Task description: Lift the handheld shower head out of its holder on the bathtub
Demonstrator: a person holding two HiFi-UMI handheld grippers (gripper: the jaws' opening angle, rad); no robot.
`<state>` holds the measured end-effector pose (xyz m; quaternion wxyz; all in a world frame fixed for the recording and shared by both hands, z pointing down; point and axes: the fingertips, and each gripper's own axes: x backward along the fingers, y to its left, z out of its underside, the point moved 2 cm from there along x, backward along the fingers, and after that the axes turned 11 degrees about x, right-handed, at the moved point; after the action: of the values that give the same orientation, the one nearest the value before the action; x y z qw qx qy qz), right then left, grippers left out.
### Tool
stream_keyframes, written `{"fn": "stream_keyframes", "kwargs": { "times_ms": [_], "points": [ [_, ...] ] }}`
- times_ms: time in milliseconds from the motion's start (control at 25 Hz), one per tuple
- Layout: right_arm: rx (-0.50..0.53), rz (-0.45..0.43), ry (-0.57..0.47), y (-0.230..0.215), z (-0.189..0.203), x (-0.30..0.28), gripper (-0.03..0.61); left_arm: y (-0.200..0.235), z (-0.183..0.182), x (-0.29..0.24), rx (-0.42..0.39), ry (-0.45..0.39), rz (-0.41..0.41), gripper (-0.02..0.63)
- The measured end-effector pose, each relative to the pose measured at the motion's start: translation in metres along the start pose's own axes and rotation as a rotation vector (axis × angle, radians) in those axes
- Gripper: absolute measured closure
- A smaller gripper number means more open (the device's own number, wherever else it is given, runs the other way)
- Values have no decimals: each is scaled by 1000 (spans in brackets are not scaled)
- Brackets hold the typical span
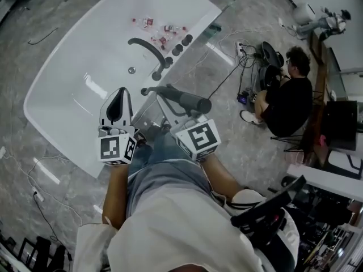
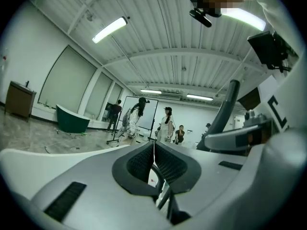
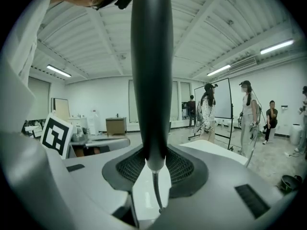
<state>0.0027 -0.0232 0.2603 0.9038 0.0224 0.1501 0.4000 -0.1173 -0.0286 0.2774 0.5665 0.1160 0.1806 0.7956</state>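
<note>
The dark handheld shower head is high above the white bathtub, clear of the rim. My right gripper is shut on its handle. In the right gripper view the handle stands upright between the pads, its hose hanging below my right gripper. My left gripper is beside it at the left, shut with nothing in it. In the left gripper view my left gripper has its pads pressed together, and the shower head shows at the right.
On the tub's rim are a dark curved spout and round knobs. Several small bottles lie inside the tub near a drain. A person sits on the floor at the right among cables; others stand across the room.
</note>
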Motion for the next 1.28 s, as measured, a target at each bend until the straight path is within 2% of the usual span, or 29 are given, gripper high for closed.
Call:
{"fn": "stream_keyframes", "kwargs": {
  "times_ms": [160, 400, 520, 840, 1280],
  "points": [
    [-23, 21, -62, 3, -50, 19, 442, -5, -36, 13, -44, -2, 12, 594],
    [-56, 4, -166, 1, -131, 36, 440, -16, -104, 11, -14, -79, 45, 594],
    [-54, -10, -222, 4, -160, 38, 440, -16, -121, 11, -6, -107, 60, 594],
    [-105, -24, -245, 11, -162, 41, 440, -15, -125, 21, 9, -126, 63, 594],
    [-101, -16, -215, 20, -135, 49, 440, -24, -105, 38, -25, -69, 43, 594]
  ]
}}
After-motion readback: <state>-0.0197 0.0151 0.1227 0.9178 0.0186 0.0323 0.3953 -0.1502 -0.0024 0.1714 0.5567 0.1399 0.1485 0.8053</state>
